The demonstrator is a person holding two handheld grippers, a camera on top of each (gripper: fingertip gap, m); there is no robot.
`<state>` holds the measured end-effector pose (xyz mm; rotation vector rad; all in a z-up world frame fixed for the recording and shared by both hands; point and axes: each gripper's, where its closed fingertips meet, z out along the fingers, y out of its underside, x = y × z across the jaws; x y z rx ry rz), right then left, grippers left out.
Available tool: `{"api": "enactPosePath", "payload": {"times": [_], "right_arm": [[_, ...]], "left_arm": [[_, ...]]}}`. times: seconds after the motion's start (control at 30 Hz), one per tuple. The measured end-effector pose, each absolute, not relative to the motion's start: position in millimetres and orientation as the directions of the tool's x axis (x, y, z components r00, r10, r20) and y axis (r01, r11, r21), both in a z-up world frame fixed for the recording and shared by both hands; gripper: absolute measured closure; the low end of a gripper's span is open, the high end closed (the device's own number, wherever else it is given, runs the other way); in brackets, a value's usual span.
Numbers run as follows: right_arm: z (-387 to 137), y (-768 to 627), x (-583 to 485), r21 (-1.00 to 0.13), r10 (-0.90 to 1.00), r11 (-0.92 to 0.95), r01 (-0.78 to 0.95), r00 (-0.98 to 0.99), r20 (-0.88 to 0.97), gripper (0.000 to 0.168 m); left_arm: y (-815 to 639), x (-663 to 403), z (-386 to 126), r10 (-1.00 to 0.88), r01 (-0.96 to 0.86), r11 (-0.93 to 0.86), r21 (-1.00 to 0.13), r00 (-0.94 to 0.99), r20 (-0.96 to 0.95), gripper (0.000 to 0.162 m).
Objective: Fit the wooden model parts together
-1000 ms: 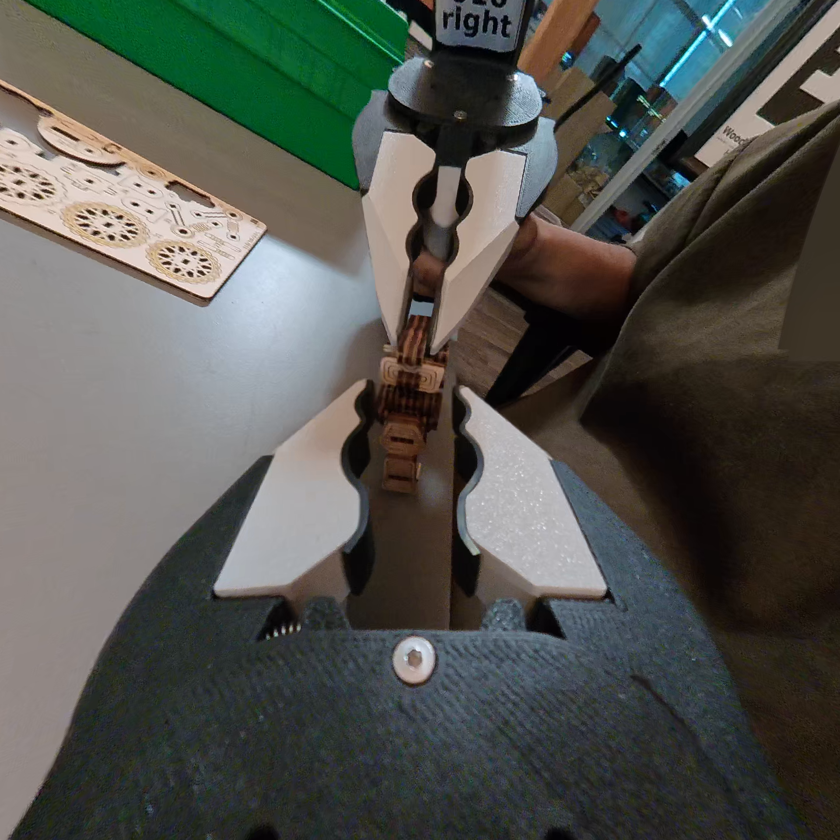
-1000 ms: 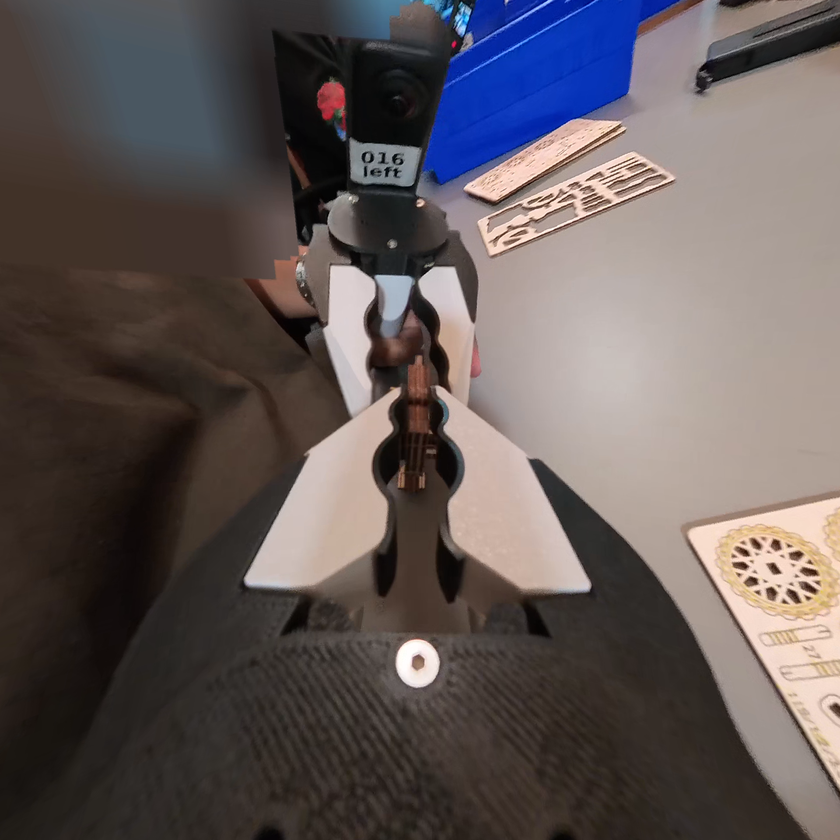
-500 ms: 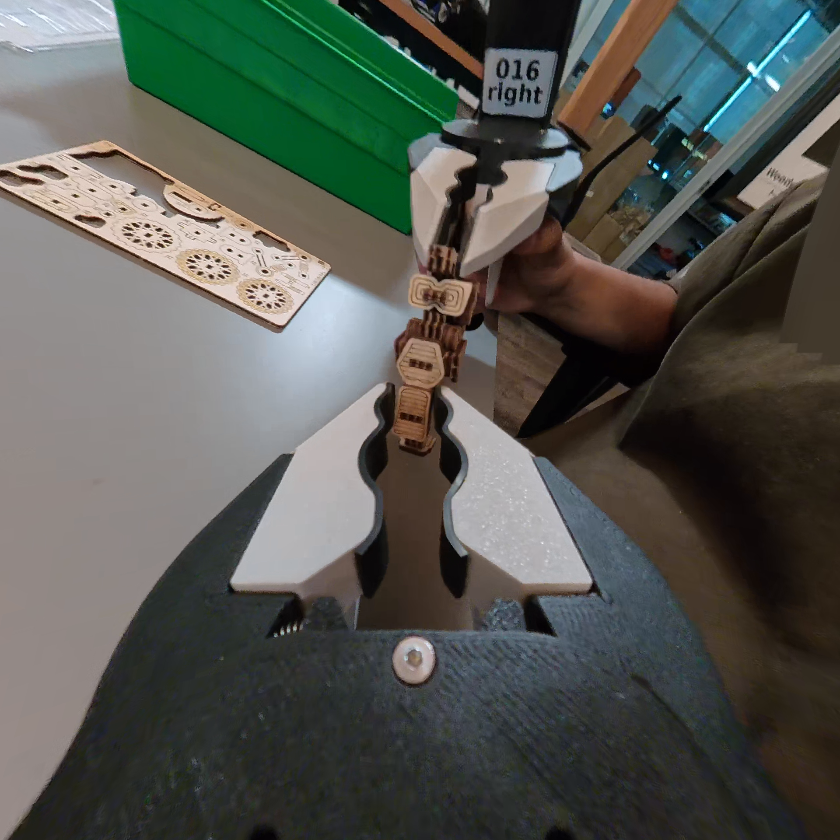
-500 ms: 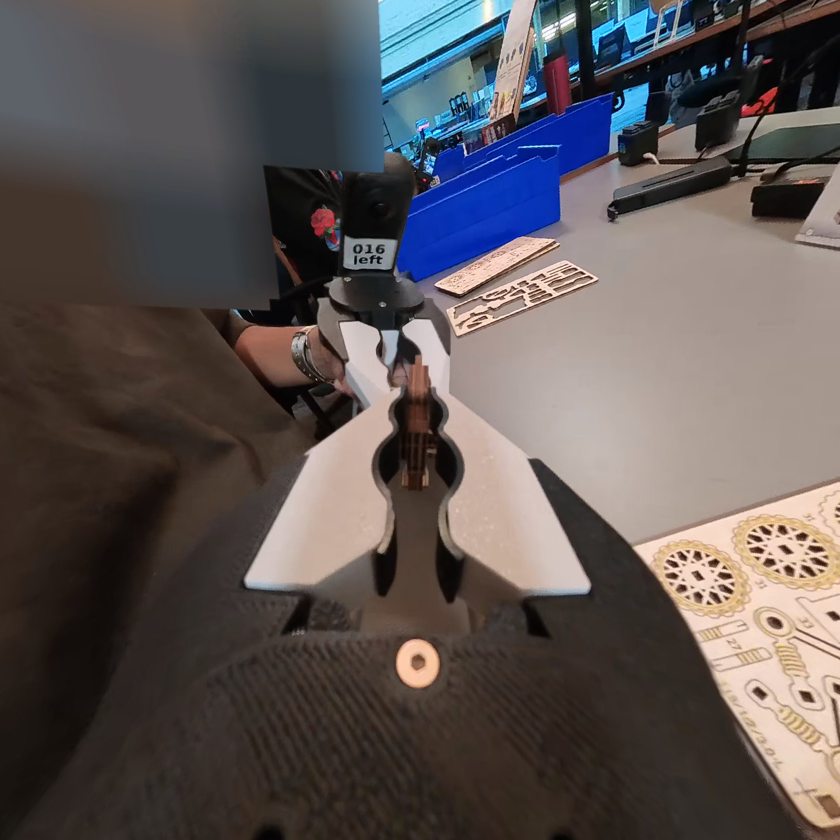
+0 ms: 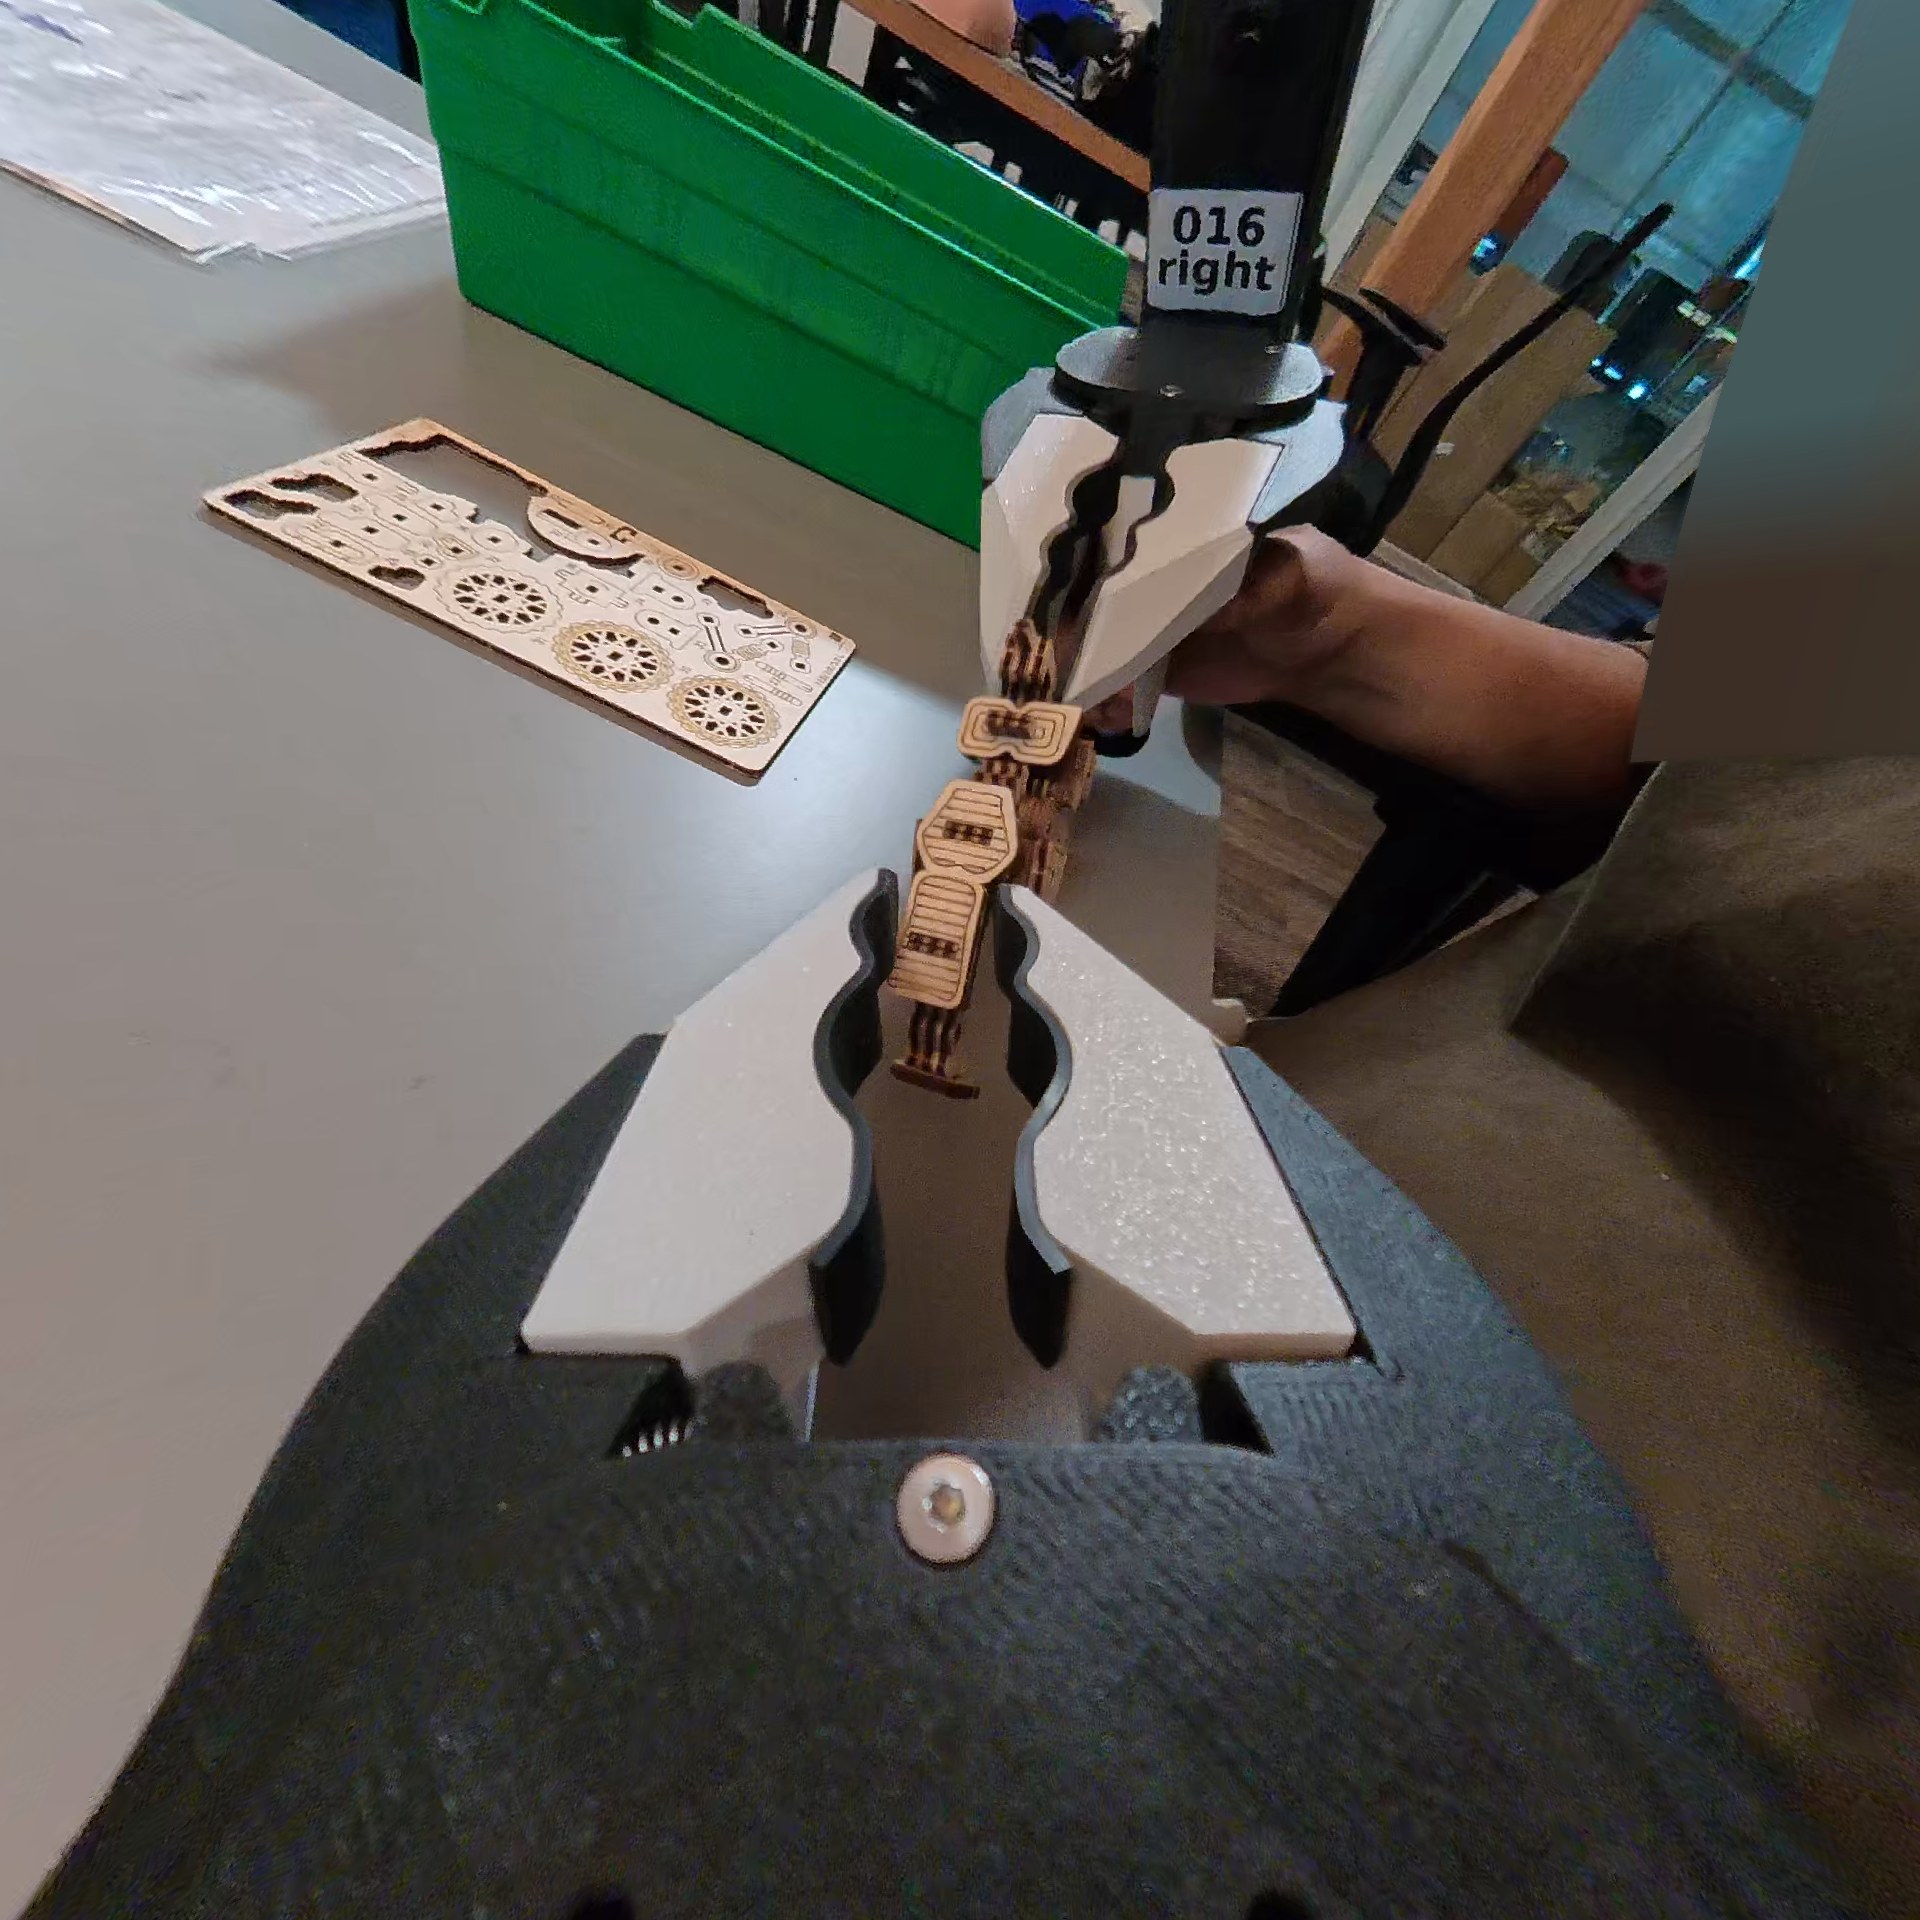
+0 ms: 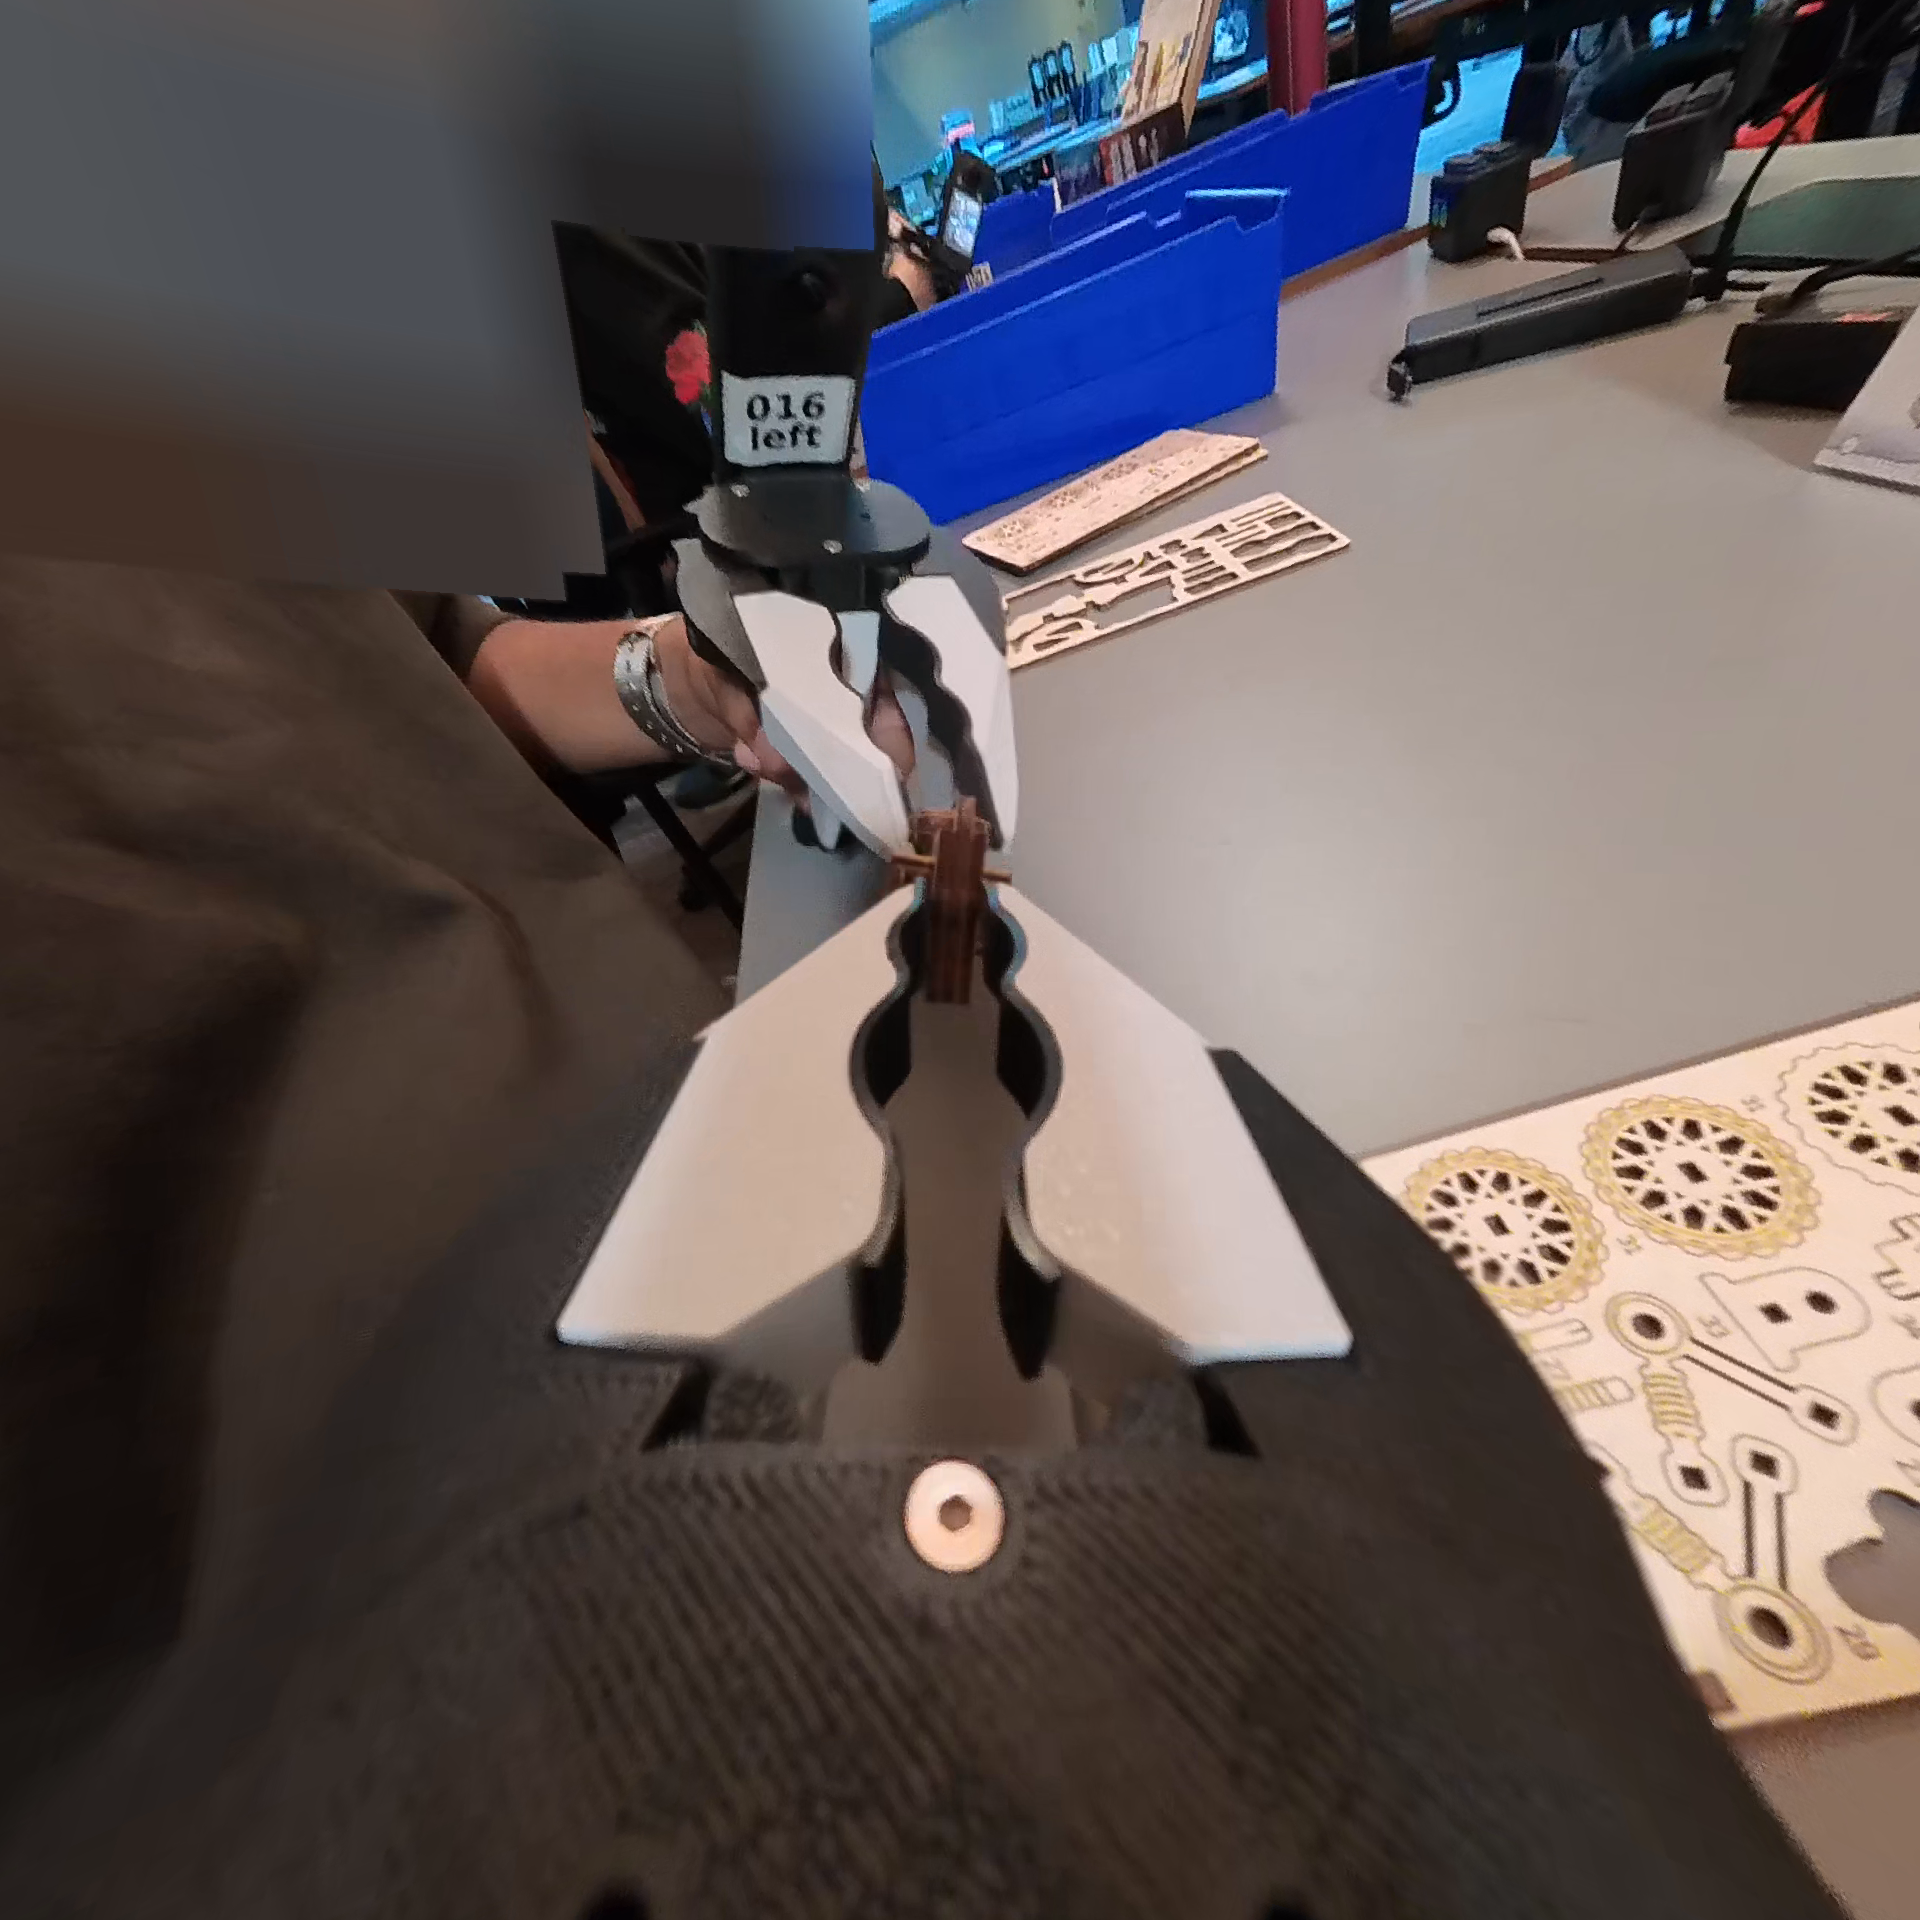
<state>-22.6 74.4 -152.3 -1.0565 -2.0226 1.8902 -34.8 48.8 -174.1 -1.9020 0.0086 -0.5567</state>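
Right hand-held gripper (image 6: 940, 914) pinching slim layered wooden model assembly (image 5: 961, 894); left hand-held gripper (image 5: 940, 935) spread around its six-o'clock end. Could snap if twisted.

In the right wrist view, the wooden model (image 6: 948, 914) is mostly hidden between the fingers. The parts sheet (image 6: 1704, 1309) at four o'clock is cut off by the edge. Whether the left gripper (image 5: 940, 940) touches the model is unclear.
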Motion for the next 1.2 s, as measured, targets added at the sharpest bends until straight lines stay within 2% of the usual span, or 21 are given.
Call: {"api": "enactPosePath", "payload": {"times": [0.43,0.67,1.07,1.2], "right_arm": [[-180,78,-19,-0.896,0.634,0.098,0.432,-0.721,-0.278,0.161],[-198,79,-16,-0.868,0.654,0.23,0.44,-0.73,-0.196,0.161],[-222,79,-18,-0.806,0.681,0.441,0.395,-0.732,0.014,0.161],[-225,80,-20,-0.797,0.689,0.452,0.4,-0.724,0.027,0.148]], "left_arm": [[49,-38,-184,-0.235,0.214,-0.44,-0.872,0.91,0.342,0.142],[48,-40,-185,-0.223,0.247,-0.452,-0.857,0.899,0.377,0.128],[49,-42,-188,-0.205,0.266,-0.468,-0.843,0.895,0.396,0.123],[49,-43,-189,-0.198,0.27,-0.469,-0.841,0.896,0.399,0.122]]}}
